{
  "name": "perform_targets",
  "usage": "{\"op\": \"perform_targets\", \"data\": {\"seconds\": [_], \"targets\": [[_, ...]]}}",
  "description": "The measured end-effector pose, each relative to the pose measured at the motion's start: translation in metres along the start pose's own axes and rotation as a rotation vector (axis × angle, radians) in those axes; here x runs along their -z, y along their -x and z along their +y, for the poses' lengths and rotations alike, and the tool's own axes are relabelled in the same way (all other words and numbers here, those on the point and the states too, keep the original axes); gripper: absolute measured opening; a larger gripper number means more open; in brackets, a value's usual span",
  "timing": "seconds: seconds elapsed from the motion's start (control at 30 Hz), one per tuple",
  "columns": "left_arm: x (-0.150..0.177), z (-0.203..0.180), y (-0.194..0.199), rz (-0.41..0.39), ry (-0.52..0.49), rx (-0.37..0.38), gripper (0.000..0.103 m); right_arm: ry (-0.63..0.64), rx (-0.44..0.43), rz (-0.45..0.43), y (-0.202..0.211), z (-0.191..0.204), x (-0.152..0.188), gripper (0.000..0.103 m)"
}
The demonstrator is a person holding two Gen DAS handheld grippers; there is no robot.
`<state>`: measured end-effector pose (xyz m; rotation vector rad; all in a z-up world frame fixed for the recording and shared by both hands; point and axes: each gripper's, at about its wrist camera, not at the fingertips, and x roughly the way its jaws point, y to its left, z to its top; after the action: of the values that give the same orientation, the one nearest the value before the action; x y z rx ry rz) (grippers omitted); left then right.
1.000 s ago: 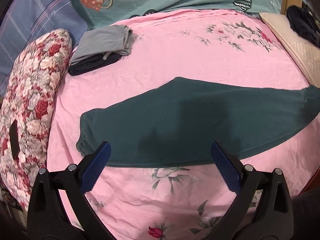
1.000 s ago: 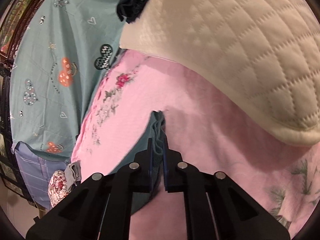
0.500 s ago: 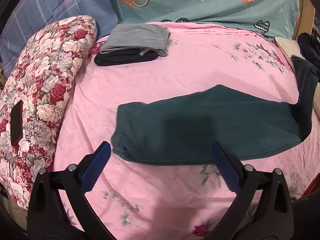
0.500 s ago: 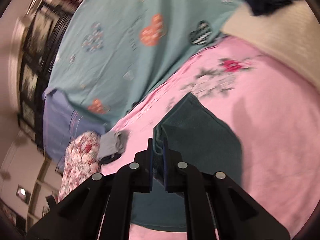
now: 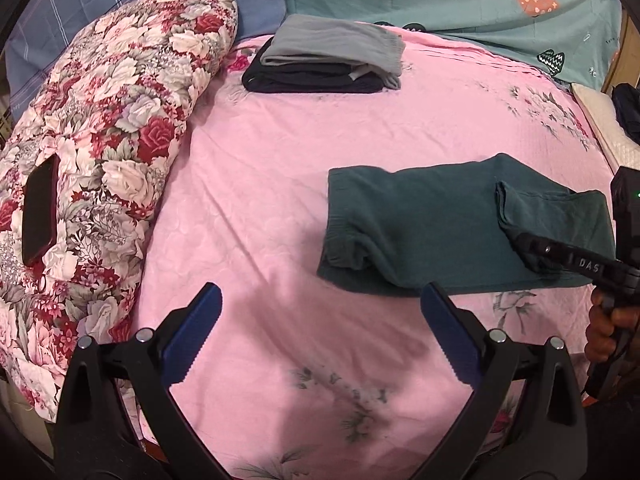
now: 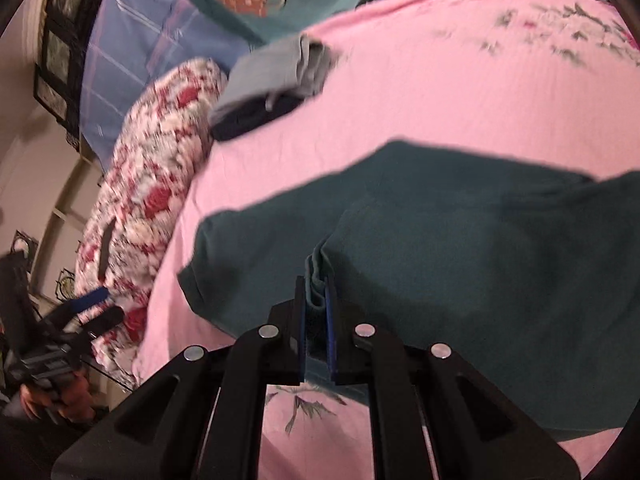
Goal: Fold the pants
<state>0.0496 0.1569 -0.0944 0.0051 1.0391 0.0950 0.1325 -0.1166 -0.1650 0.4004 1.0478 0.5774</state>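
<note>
The dark teal fleece pants now lie doubled on the pink floral bedsheet, their leg end carried over by the right gripper, clamped on the hem; the left gripper gapes empty at 6 o'clock; the room at 9 o'clock blurs.

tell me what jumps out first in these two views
The dark green pants lie partly folded on the pink floral sheet, their end pinched in the shut right gripper. The open left gripper hovers empty over the sheet near them. A big rose-print pillow with a dark phone on it fills the left, beside a stack of folded clothes.
</note>
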Motion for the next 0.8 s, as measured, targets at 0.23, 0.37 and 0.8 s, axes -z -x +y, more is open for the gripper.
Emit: {"op": "perform_targets", "data": {"seconds": [0.23, 0.37, 0.8], "targets": [[-0.004, 0.000, -0.008, -0.007, -0.017, 0.042, 0.101, -0.028, 0.019, 0.072, -0.011, 0.005, 0.009, 0.035], [-0.011, -0.021, -0.009, -0.033, -0.058, 0.083, 0.101, -0.041, 0.000, -0.037, 0.032, 0.008, -0.004, 0.035], [-0.062, -0.207, -0.036, -0.099, -0.260, 0.471, 0.093, -0.048, 0.035, 0.014, 0.140, -0.110, -0.052, 0.055]]}}
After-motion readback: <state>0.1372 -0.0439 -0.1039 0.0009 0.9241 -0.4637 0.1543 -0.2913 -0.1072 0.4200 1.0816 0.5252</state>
